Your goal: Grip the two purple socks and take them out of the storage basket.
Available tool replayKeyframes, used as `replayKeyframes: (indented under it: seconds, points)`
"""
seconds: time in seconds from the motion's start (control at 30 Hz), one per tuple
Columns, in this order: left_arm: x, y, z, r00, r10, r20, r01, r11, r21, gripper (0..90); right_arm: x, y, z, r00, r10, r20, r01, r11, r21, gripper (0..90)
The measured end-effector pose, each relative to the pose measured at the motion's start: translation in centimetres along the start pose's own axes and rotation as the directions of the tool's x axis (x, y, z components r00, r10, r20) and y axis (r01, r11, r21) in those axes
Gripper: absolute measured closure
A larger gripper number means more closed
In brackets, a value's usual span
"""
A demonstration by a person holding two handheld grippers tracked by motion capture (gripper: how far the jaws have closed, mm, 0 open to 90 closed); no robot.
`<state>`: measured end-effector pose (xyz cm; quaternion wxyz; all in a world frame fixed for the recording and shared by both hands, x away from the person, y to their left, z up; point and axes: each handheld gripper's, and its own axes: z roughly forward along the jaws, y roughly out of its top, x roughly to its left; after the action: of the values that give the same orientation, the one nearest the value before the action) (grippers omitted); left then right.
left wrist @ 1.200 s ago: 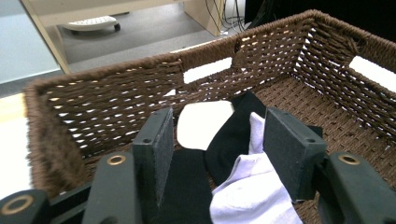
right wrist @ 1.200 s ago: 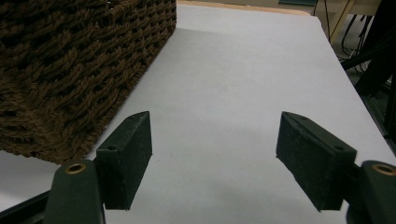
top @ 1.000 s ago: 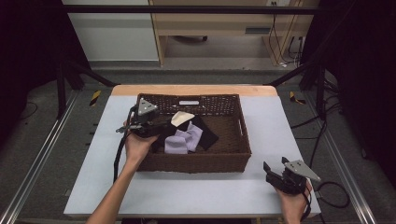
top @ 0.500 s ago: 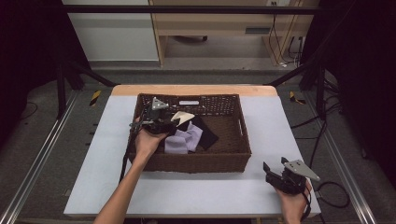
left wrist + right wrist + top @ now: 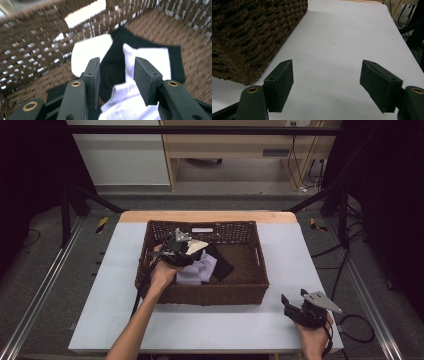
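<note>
A brown wicker basket (image 5: 252, 285) stands mid-table and holds a cream cloth (image 5: 198, 245), a lavender cloth (image 5: 200, 270) and a black cloth (image 5: 222, 264). My left gripper (image 5: 191, 254) is inside the basket at its left end. In the left gripper view it (image 5: 117, 67) is open and empty, its jaws hovering over the black cloth (image 5: 113, 57), with the pale cloth (image 5: 155, 53) to the right and the cream cloth (image 5: 86, 50) to the left. My right gripper (image 5: 293, 304) rests low at the table's front right, and its jaws (image 5: 327, 82) are wide open over bare tabletop.
The basket's woven wall (image 5: 30, 50) rises close behind the cloths. In the right gripper view the basket's corner (image 5: 249, 37) is to the left and the white tabletop (image 5: 342, 37) stretches ahead. Metal rails and cables (image 5: 350, 320) run along the table's sides.
My left gripper has moved right from the basket's left rim to over the cloths inside. The right gripper has stayed put.
</note>
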<state>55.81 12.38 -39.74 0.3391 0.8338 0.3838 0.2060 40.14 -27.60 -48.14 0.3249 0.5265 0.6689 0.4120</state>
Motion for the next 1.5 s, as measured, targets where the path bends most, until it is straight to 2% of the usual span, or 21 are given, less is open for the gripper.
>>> replayKeyframes:
  seconds: [0.1,0.13,0.23,0.3,0.4,0.63,0.67,0.73,0.77,0.83,0.9,0.97,1.07,1.17,1.2,1.23,1.37,1.43,1.47,1.5]
  points:
    - [-0.4,-0.1,0.3,0.9997,0.019,-0.014,-0.018,0.9996,0.022,57.7,0.0,0.0,-0.1,1.0000,0.002,0.000,-0.002,1.000,-0.003,27.0]
    - [-0.5,-0.1,0.6,0.9995,0.027,-0.012,-0.027,0.9985,0.048,57.6,0.0,0.0,-0.1,1.0000,0.002,0.001,-0.002,1.000,-0.005,26.9]
    - [-0.5,-0.2,0.8,0.9996,0.028,-0.004,-0.028,0.9973,0.068,57.3,0.0,0.0,-0.1,1.0000,0.002,0.000,-0.002,1.000,-0.004,26.8]
    - [-0.6,-0.2,1.0,0.9999,0.015,-0.003,-0.015,0.9960,0.089,55.4,0.0,-0.1,-0.1,1.0000,0.002,0.000,-0.002,1.000,-0.003,26.7]
    - [-0.5,-0.3,1.3,0.9999,0.010,0.013,-0.011,0.9919,0.127,52.7,0.0,-0.1,-0.1,1.0000,-0.001,-0.001,0.001,1.000,0.000,26.7]
    - [-0.6,-0.3,1.9,0.9976,0.027,0.064,-0.037,0.9846,0.171,52.4,0.0,-0.1,0.0,1.0000,-0.008,-0.003,0.008,1.000,0.004,26.6]
    - [-0.6,-0.3,2.0,0.9967,0.026,0.077,-0.040,0.9814,0.188,54.4,0.1,-0.1,0.0,1.0000,-0.006,-0.005,0.006,1.000,0.005,26.6]
    - [-0.6,-0.3,2.0,0.9964,0.028,0.080,-0.043,0.9801,0.194,57.4,0.1,-0.1,0.0,1.0000,-0.006,-0.005,0.006,1.000,0.006,26.6]
    - [-0.7,-0.3,2.1,0.9964,0.027,0.080,-0.042,0.9795,0.197,64.0,0.1,-0.1,0.0,1.0000,-0.007,-0.006,0.007,1.000,0.005,26.6]
    - [-0.8,-0.3,2.0,0.9957,0.032,0.087,-0.050,0.9750,0.216,71.9,0.1,-0.1,0.0,1.0000,-0.005,-0.007,0.005,1.000,0.007,26.6]
    - [-0.8,-0.4,2.0,0.9958,0.029,0.087,-0.048,0.9737,0.223,79.7,0.1,-0.1,0.0,1.0000,-0.006,-0.008,0.006,1.000,0.009,26.7]
    - [-0.8,-0.4,1.9,0.9960,0.031,0.084,-0.049,0.9746,0.219,83.9,0.1,-0.1,0.0,0.9999,-0.006,-0.008,0.006,1.000,0.009,26.7]
    - [-0.8,-0.3,1.6,0.9966,0.038,0.073,-0.052,0.9785,0.199,84.7,0.1,-0.1,0.0,1.0000,0.001,-0.007,-0.001,1.000,0.011,26.8]
    - [-0.6,-0.3,1.0,0.9972,0.025,0.071,-0.035,0.9893,0.142,84.9,0.0,-0.2,-0.1,1.0000,0.002,-0.008,-0.002,1.000,0.007,26.9]
    - [-0.5,-0.3,0.6,0.9976,0.013,0.068,-0.020,0.9942,0.105,85.0,-0.1,-0.2,-0.1,1.0000,-0.001,-0.009,0.001,1.000,0.007,27.0]
    - [-0.5,-0.3,0.6,0.9976,0.013,0.068,-0.020,0.9942,0.105,85.1,-0.1,-0.2,-0.1,1.0000,-0.001,-0.009,0.001,1.000,0.007,27.0]
    - [0.0,-0.3,-0.3,0.9970,-0.011,0.077,0.009,0.9997,0.022,85.4,-0.1,-0.2,-0.2,0.9999,0.010,-0.009,-0.010,1.000,0.007,27.5]
    - [0.3,-0.3,-0.8,0.9963,-0.029,0.081,0.031,0.9993,-0.022,85.5,-0.2,-0.2,-0.2,0.9999,0.006,-0.008,-0.006,1.000,0.004,27.9]
    - [0.5,-0.3,-1.3,0.9951,-0.048,0.086,0.055,0.9957,-0.075,85.6,-0.2,-0.2,-0.2,0.9999,0.007,-0.009,-0.007,1.000,0.003,27.9]
    - [0.5,-0.3,-1.3,0.9951,-0.048,0.086,0.055,0.9957,-0.075,85.6,-0.2,-0.2,-0.2,0.9999,0.007,-0.009,-0.007,1.000,0.003,27.9]
